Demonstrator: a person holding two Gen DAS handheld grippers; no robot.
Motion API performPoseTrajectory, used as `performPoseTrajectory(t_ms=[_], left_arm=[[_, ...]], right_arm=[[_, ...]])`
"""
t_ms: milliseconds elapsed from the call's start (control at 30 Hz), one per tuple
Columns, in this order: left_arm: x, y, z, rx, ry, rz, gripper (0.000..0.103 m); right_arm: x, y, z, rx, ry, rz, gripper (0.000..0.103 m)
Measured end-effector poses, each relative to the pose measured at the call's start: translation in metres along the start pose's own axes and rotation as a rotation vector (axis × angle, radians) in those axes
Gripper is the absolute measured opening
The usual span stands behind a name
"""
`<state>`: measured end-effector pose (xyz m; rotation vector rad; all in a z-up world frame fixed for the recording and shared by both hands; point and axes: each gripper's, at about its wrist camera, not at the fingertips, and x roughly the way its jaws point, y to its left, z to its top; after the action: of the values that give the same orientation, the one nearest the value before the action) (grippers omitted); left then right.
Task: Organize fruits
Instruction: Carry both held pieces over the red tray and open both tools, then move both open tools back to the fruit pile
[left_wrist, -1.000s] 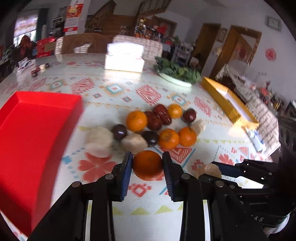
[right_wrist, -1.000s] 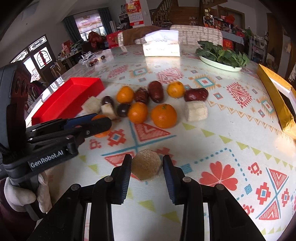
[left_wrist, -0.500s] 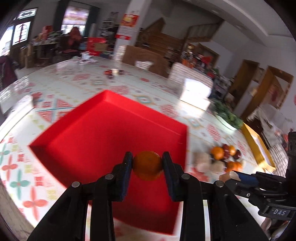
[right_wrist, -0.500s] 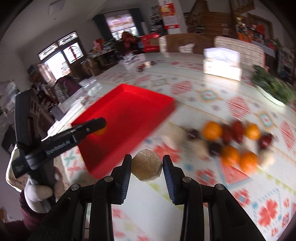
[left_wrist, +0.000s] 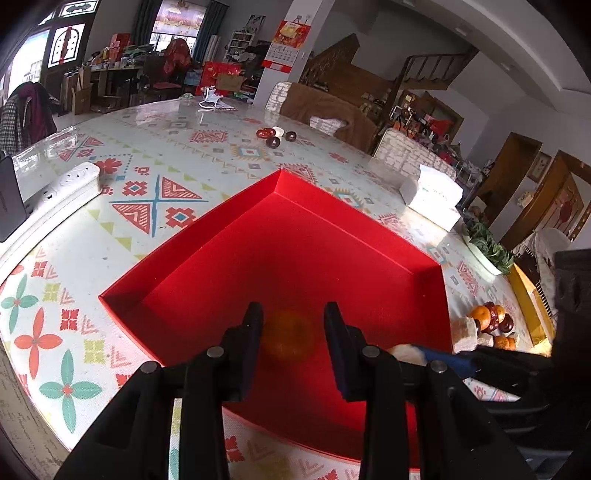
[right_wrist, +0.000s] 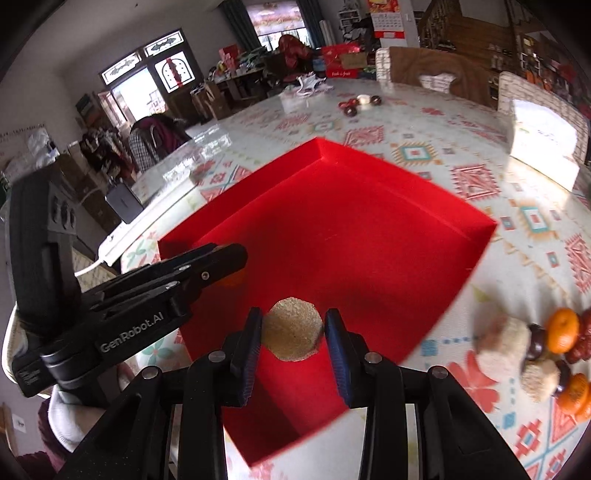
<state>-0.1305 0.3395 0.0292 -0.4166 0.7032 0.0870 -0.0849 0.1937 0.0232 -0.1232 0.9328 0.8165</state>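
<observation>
My left gripper (left_wrist: 293, 321) is shut on an orange (left_wrist: 288, 336) and hangs over the near part of the red tray (left_wrist: 295, 240). My right gripper (right_wrist: 293, 325) is shut on a round beige fruit piece (right_wrist: 291, 334) above the tray's (right_wrist: 351, 229) near corner. In the right wrist view the left gripper (right_wrist: 229, 266) reaches in from the left over the tray. The right gripper's blue fingertip (left_wrist: 443, 360) shows at the tray's right edge in the left wrist view. The loose pile of oranges, dark red fruits and beige pieces (right_wrist: 554, 343) (left_wrist: 487, 325) lies on the tablecloth right of the tray.
A white tissue box (left_wrist: 432, 199) stands beyond the tray, with a plate of greens (left_wrist: 487, 247) and a yellow box (left_wrist: 528, 299) further right. A white power strip (left_wrist: 66, 184) lies at the left table edge. A few small dark fruits (left_wrist: 275, 136) sit far back.
Both grippers have swung left from the fruit pile to over the red tray, each carrying its fruit. The pile now lies off to the right.
</observation>
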Motion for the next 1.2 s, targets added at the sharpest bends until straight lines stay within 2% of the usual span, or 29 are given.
performPoseTrajectory(t_ms=[133,267,433,500,567,633,767,833,867,900,933,967,1033,1100,1200], left_arm=[[-0.006,0.0,0.001,-0.013,-0.021,-0.01,0.043],[-0.017,-0.001,0.003,-0.028,-0.048,-0.014,0.049],[-0.039,-0.012,0.003,-0.007,-0.108,-0.008,0.053],[-0.052,-0.022,0.003,0.015,-0.151,-0.003,0.057],[-0.064,-0.031,0.002,0.038,-0.196,0.005,0.067],[-0.083,-0.045,0.001,0.068,-0.267,0.014,0.074],[-0.123,-0.074,-0.005,0.103,-0.415,0.006,0.102],[-0.137,-0.085,-0.006,0.108,-0.45,-0.029,0.103],[-0.142,-0.092,-0.004,0.111,-0.451,-0.051,0.103],[-0.144,-0.095,-0.003,0.11,-0.444,-0.065,0.103],[-0.145,-0.099,-0.002,0.104,-0.433,-0.087,0.103],[-0.145,-0.103,-0.002,0.09,-0.423,-0.111,0.103],[-0.14,-0.109,-0.004,0.073,-0.408,-0.111,0.103],[-0.129,-0.117,-0.008,0.08,-0.388,-0.11,0.103],[-0.107,-0.132,-0.016,0.094,-0.318,-0.123,0.103]], right_arm=[[0.01,0.007,-0.002,-0.029,0.017,-0.021,0.038],[0.009,0.01,-0.006,-0.05,0.01,-0.035,0.038],[-0.011,0.013,-0.007,-0.068,-0.05,-0.041,0.049],[-0.025,0.014,-0.009,-0.076,-0.085,-0.053,0.053],[-0.042,0.011,-0.012,-0.072,-0.125,-0.062,0.055],[-0.061,0.006,-0.017,-0.064,-0.167,-0.078,0.058],[-0.114,-0.013,-0.036,-0.039,-0.327,-0.164,0.062],[-0.144,-0.027,-0.047,-0.018,-0.419,-0.219,0.078],[-0.156,-0.033,-0.052,-0.008,-0.451,-0.241,0.083],[-0.171,-0.043,-0.058,0.005,-0.485,-0.27,0.094],[-0.185,-0.053,-0.064,0.022,-0.51,-0.298,0.098],[-0.2,-0.07,-0.071,0.053,-0.524,-0.333,0.099],[-0.218,-0.095,-0.081,0.111,-0.519,-0.368,0.099],[-0.231,-0.127,-0.094,0.188,-0.485,-0.395,0.099],[-0.237,-0.162,-0.11,0.26,-0.426,-0.424,0.099]])
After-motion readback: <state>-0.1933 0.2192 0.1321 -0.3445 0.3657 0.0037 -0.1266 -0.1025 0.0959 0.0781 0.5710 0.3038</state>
